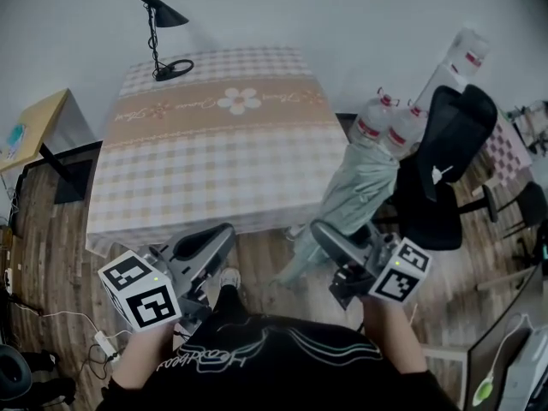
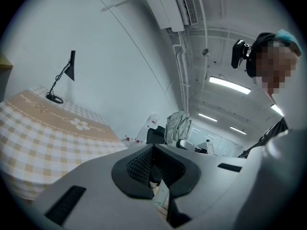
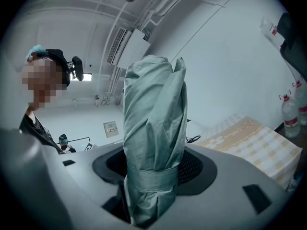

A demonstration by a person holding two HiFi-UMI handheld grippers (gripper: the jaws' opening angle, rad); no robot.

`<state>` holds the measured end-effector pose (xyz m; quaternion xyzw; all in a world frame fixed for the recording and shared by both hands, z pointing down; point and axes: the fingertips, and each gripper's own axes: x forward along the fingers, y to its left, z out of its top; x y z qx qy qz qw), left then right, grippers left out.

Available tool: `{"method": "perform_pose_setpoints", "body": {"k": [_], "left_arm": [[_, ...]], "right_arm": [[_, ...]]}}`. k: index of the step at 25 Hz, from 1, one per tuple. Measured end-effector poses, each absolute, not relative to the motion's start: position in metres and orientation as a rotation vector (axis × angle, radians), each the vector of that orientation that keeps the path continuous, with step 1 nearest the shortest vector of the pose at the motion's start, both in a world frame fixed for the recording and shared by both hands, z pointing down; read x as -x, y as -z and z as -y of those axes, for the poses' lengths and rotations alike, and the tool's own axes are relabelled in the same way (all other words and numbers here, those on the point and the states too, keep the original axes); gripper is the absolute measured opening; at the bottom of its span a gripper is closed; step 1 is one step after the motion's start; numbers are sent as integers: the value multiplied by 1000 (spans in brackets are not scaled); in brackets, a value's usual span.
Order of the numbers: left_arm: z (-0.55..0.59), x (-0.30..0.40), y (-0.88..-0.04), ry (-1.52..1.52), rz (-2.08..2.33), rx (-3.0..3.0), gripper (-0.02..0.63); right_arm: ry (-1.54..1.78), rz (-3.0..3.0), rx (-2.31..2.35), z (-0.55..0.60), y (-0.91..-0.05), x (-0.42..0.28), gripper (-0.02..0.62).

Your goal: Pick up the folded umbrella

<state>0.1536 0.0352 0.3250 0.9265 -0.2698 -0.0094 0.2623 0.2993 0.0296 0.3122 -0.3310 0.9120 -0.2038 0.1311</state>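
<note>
Right hand-held gripper [image 1: 330, 238] is clamped on the folded umbrella [image 1: 364, 187], which is off the floor. The left hand-held gripper [image 1: 218, 238] is clenched shut with nothing in it.

From the head view: both are held low, just in front of the near edge of the counter [image 1: 214, 161], the one with the beige checked cloth and a flower print. The umbrella is pale green. It slants off the counter's near right corner, low end by the right jaws and far end up near the water bottles [image 1: 377, 122] beside the counter's right side. A black office chair [image 1: 445, 161] sits further out on that same side. A black lamp [image 1: 158, 32] stands on the counter's far left corner. Wooden floor [image 1: 51, 221] shows to the left of the counter.

Left gripper view: the jaws are together, dark ribbed pads meeting at the tips, and nothing is caught between them. The counter is off to the left with the lamp on it.

Right gripper view: the umbrella fills the middle, standing up between the jaws with both pads pressed on it. Its strap [image 3: 151, 183] is wrapped round it right at the grip. The counter peeks in at the right.
</note>
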Motion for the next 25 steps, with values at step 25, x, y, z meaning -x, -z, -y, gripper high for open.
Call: {"method": "perform_pose_setpoints", "body": {"k": [25], "left_arm": [[-68, -123, -304, -5, 709, -2564, -2]], "right_arm": [[549, -2647, 974, -74, -293, -259, 270]]}}
